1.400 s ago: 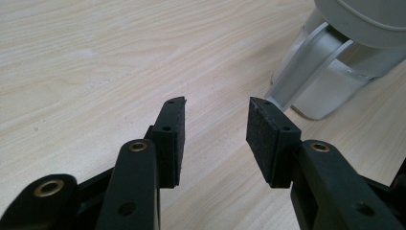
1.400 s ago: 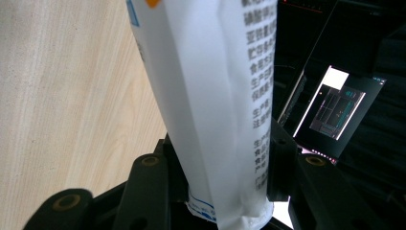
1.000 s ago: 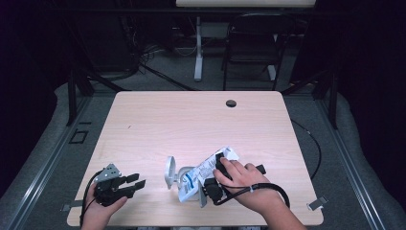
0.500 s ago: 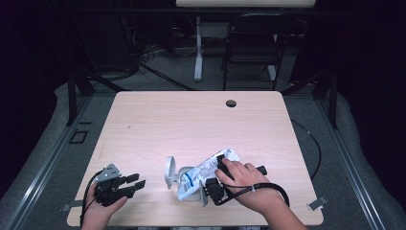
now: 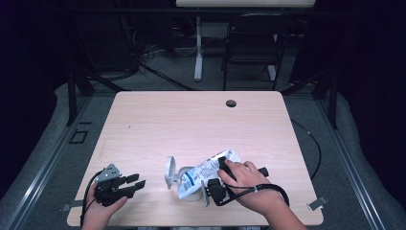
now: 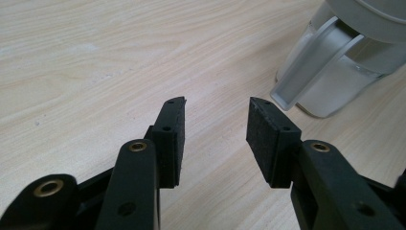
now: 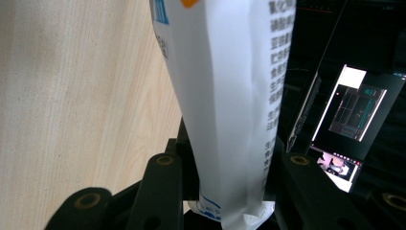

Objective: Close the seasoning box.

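Bag (image 7: 230,96) squeezed between right gripper (image 7: 230,191) jaws, just closing, frame middle. Bag white, blue print. Left gripper (image 6: 216,129) spread, nothing held.

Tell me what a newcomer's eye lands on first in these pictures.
First, the white printed pouch near the table's front edge, clamped in the right tool, whose jaws have just been closing on it. Its lower end tips over a translucent pitcher with its lid up. At front left, the left tool rests open, holding nothing.
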Available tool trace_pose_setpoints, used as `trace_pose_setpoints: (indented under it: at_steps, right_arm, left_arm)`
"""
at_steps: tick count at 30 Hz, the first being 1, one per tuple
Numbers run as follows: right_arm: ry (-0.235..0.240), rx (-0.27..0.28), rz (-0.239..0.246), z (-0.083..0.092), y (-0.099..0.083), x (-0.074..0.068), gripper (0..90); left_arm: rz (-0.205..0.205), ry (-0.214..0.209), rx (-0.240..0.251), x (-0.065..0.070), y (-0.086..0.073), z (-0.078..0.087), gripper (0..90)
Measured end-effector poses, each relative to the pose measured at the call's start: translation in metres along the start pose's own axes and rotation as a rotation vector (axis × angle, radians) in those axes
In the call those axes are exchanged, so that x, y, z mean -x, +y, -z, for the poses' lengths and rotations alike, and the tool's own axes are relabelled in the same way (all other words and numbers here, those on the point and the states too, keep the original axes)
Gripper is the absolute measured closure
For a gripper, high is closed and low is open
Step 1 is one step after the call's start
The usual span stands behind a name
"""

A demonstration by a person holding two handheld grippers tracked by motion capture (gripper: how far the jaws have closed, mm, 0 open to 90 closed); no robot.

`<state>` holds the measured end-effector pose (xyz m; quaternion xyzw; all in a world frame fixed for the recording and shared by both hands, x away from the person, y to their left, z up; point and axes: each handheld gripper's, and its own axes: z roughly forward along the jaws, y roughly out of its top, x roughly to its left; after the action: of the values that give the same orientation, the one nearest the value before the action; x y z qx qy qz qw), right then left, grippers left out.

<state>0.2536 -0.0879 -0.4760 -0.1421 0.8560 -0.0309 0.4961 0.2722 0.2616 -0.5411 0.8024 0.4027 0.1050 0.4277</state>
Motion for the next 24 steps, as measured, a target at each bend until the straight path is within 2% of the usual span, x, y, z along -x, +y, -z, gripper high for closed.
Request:
trace_pose_setpoints:
  at_steps: [3, 5, 6, 8, 10, 12, 14, 16, 24]
  right_arm:
    - [-0.001, 0.016, -0.023, -0.001, -0.002, -0.002, 71.6]
    - [-0.004, -0.001, -0.030, 0.001, -0.002, -0.003, 72.1]
    - [0.003, 0.018, -0.054, -0.001, -0.003, -0.005, 72.2]
    - [0.010, 0.018, -0.060, 0.000, -0.004, -0.006, 72.5]
    - [0.018, 0.032, -0.095, -0.001, -0.005, -0.007, 72.6]
    - [0.021, 0.015, -0.101, 0.001, -0.005, -0.007, 72.7]
    - [0.022, 0.022, -0.111, 0.000, -0.006, -0.008, 72.7]
    - [0.029, 0.048, -0.142, -0.001, -0.008, -0.010, 72.8]
    - [0.039, 0.075, -0.210, -0.001, -0.011, -0.014, 73.2]
  left_arm:
    - [0.005, 0.000, -0.001, 0.000, 0.000, 0.000, 58.2]
    - [0.004, 0.001, -0.002, 0.000, -0.001, -0.001, 58.2]
    - [0.003, 0.000, -0.003, 0.000, -0.001, -0.001, 58.2]
    - [0.003, -0.001, -0.004, 0.000, -0.001, -0.001, 58.2]
    - [0.003, -0.001, -0.005, 0.000, -0.001, -0.001, 58.1]
    - [0.004, -0.001, -0.004, 0.000, -0.001, -0.002, 58.1]
    - [0.003, 0.000, -0.007, 0.000, -0.001, -0.002, 58.0]
    - [0.005, -0.002, -0.012, -0.001, -0.002, -0.003, 58.0]
    - [0.006, 0.004, -0.008, -0.001, -0.002, -0.003, 58.0]
